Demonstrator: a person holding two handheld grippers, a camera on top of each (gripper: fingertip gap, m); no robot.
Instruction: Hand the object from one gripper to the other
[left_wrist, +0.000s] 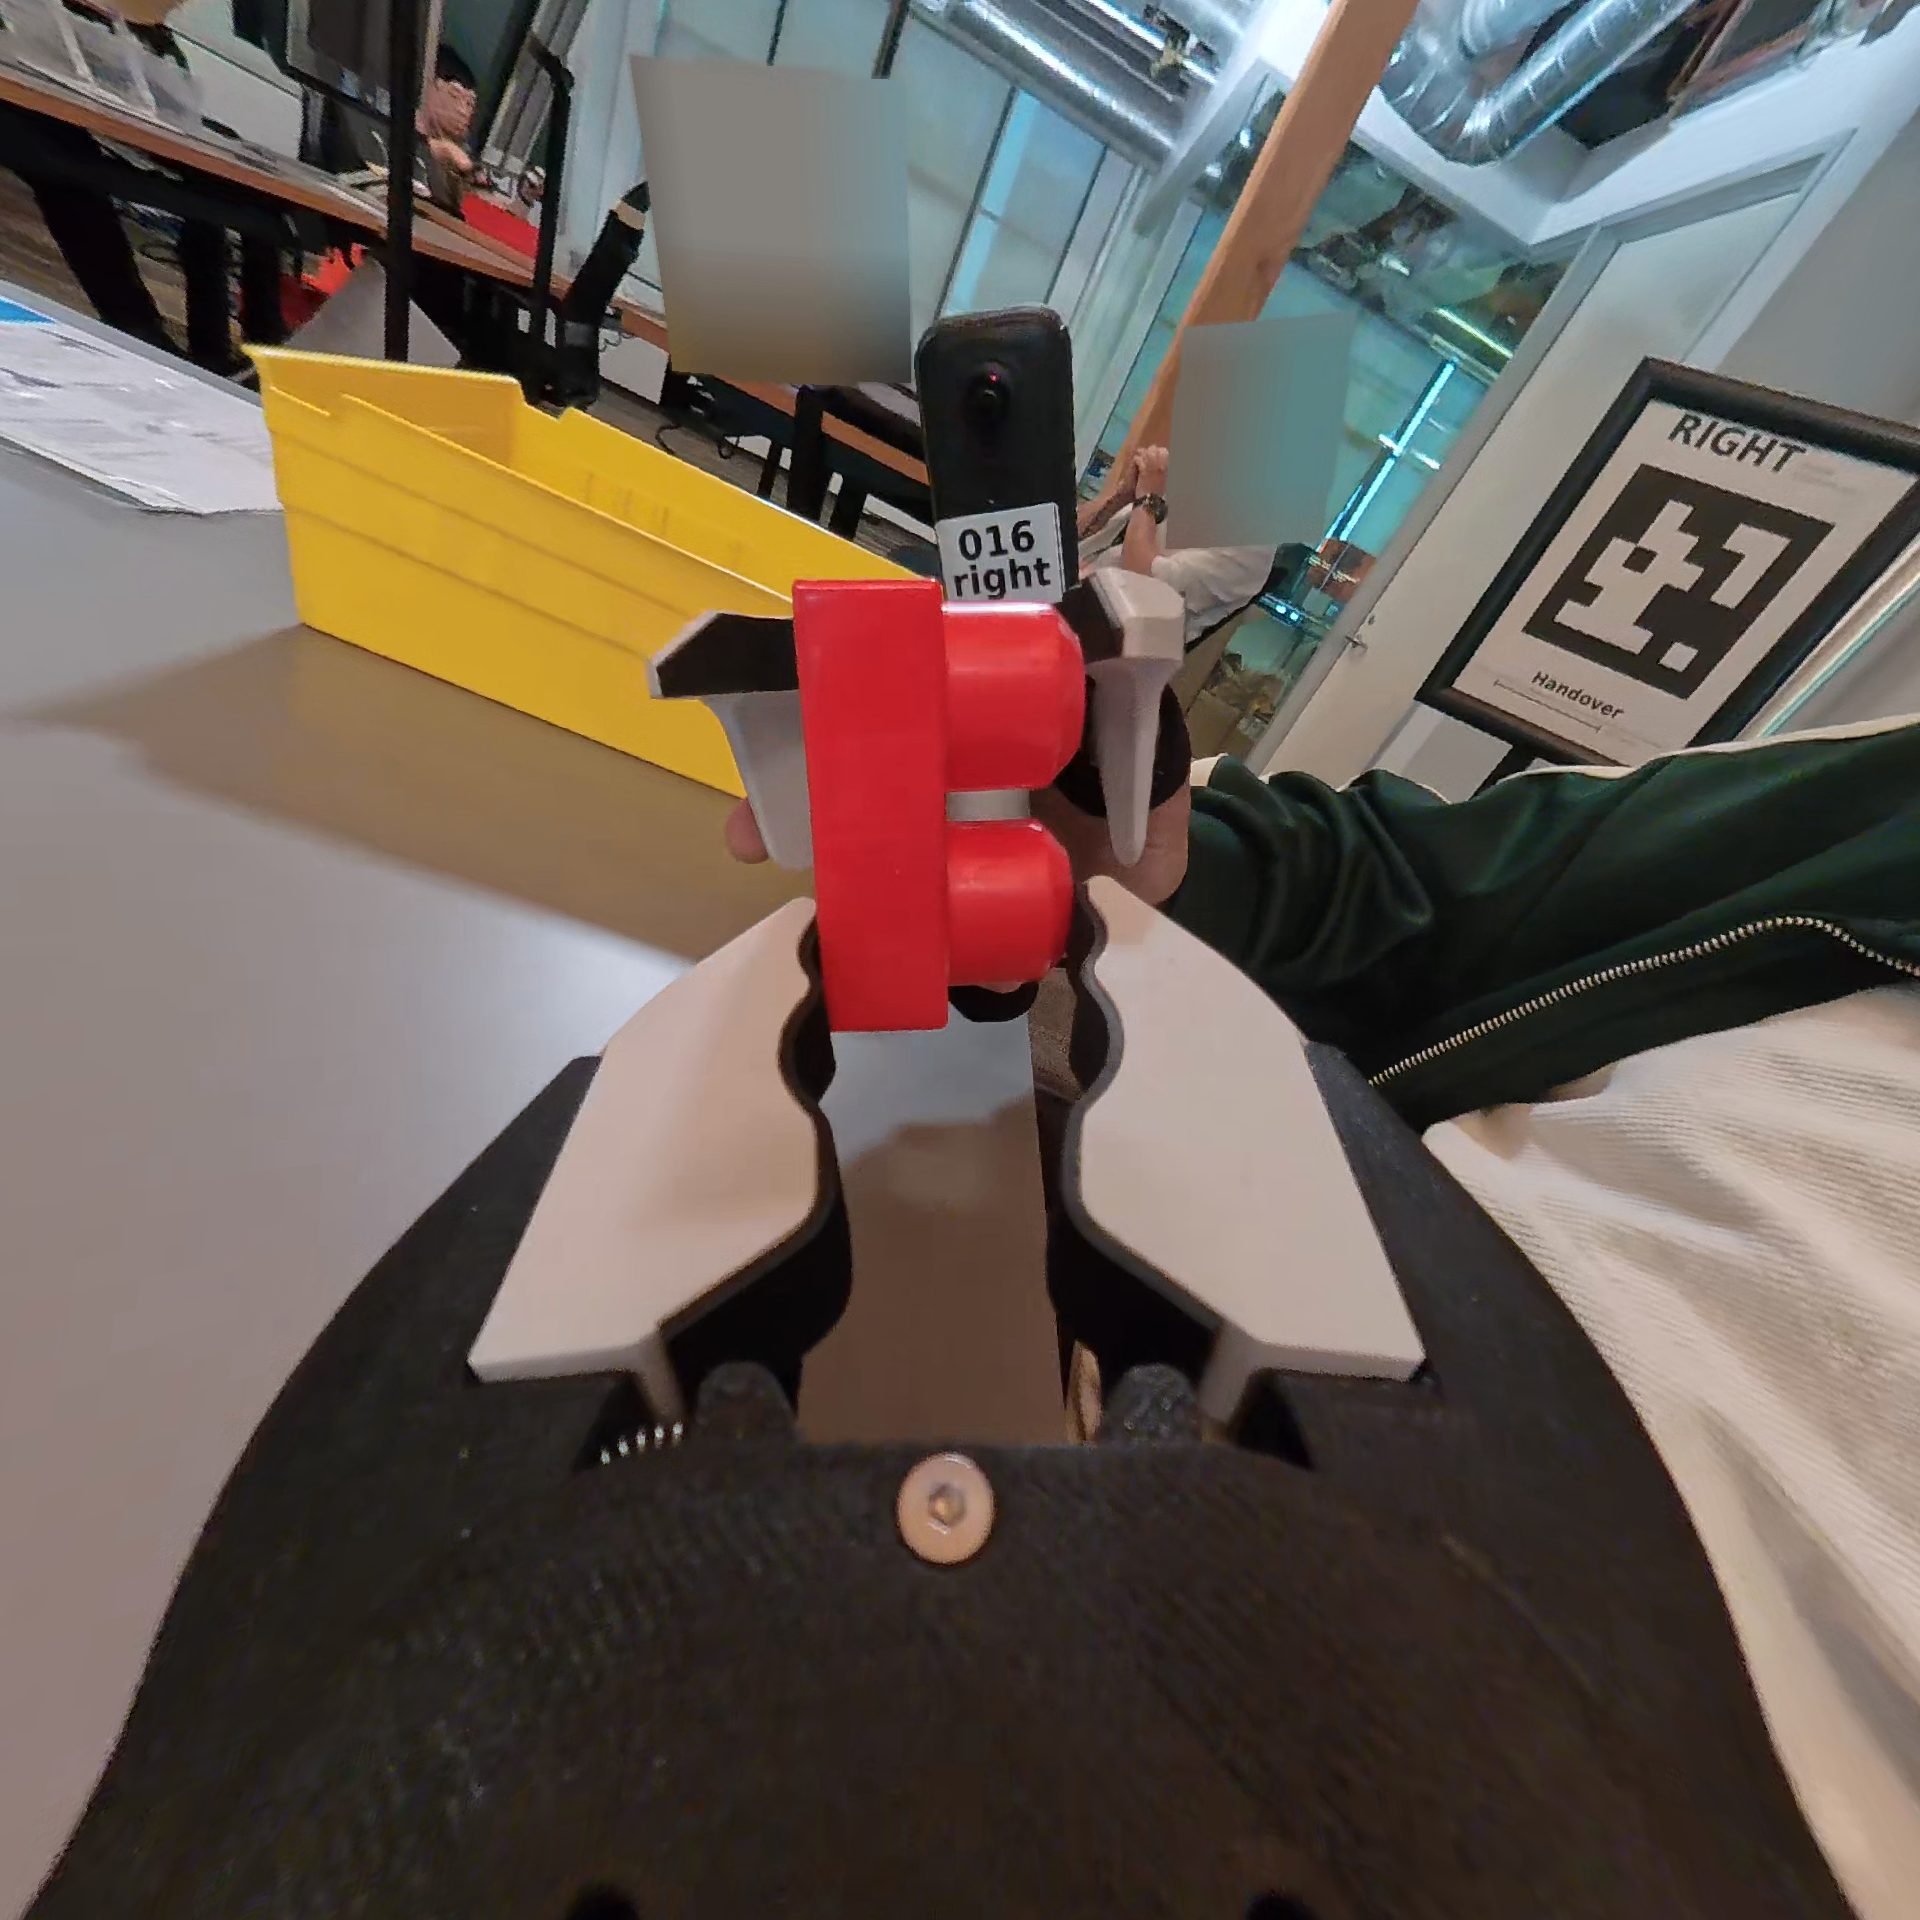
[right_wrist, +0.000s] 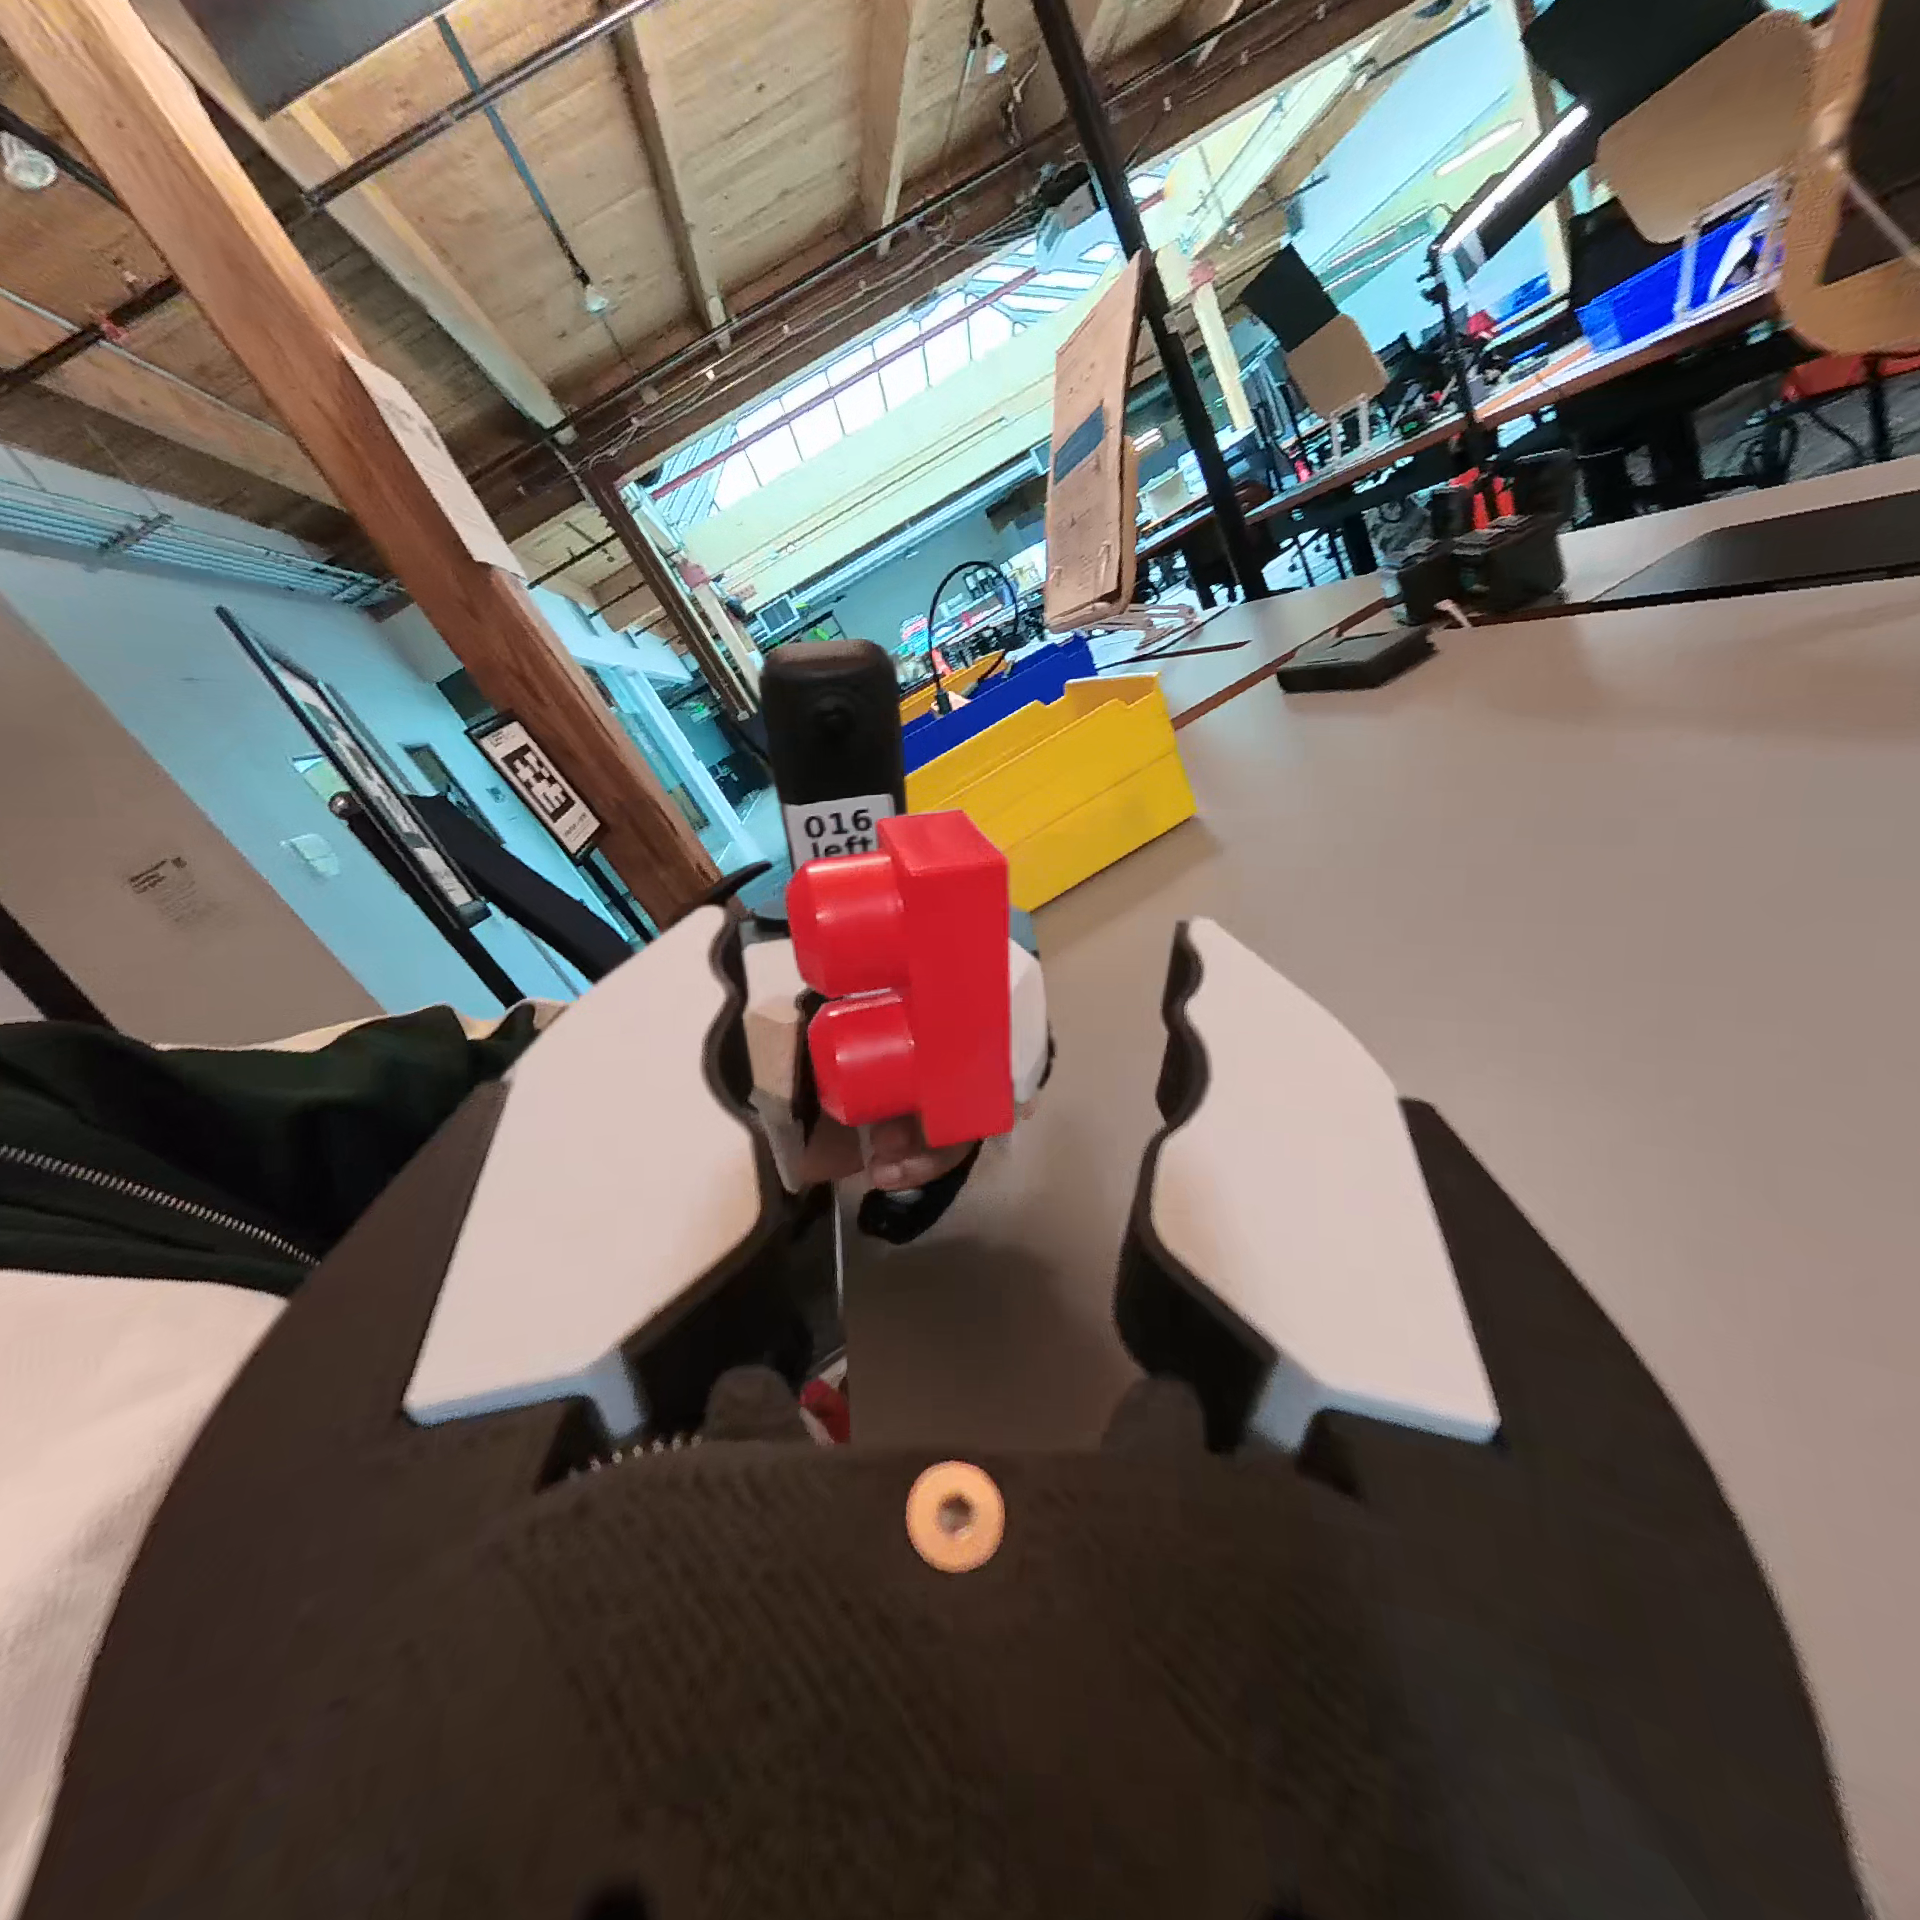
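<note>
A red two-stud toy brick (left_wrist: 883, 810) is up in the air above the grey table (left_wrist: 260, 987), standing on end. My left gripper (left_wrist: 951, 935) is shut on its lower part, one fingertip on the flat back and one on the lower stud. My right gripper (left_wrist: 935, 717) faces it from the far side, and its fingers (left_wrist: 748, 717) straddle the upper part. In the right wrist view the brick (right_wrist: 935, 977) sits between my right gripper's (right_wrist: 951, 935) spread fingertips, with a clear gap on its right side. The left gripper's fingers (right_wrist: 774, 1039) clamp it from behind.
A yellow bin (left_wrist: 468, 540) stands on the table behind the grippers and also shows in the right wrist view (right_wrist: 1060, 800), with a blue bin (right_wrist: 997, 696) behind it. Papers (left_wrist: 104, 416) lie far left. A framed marker sign (left_wrist: 1683, 561) stands off the table. A green sleeve (left_wrist: 1455, 883) reaches in. My hands' fingertips stand some 4 centimeters from each other.
</note>
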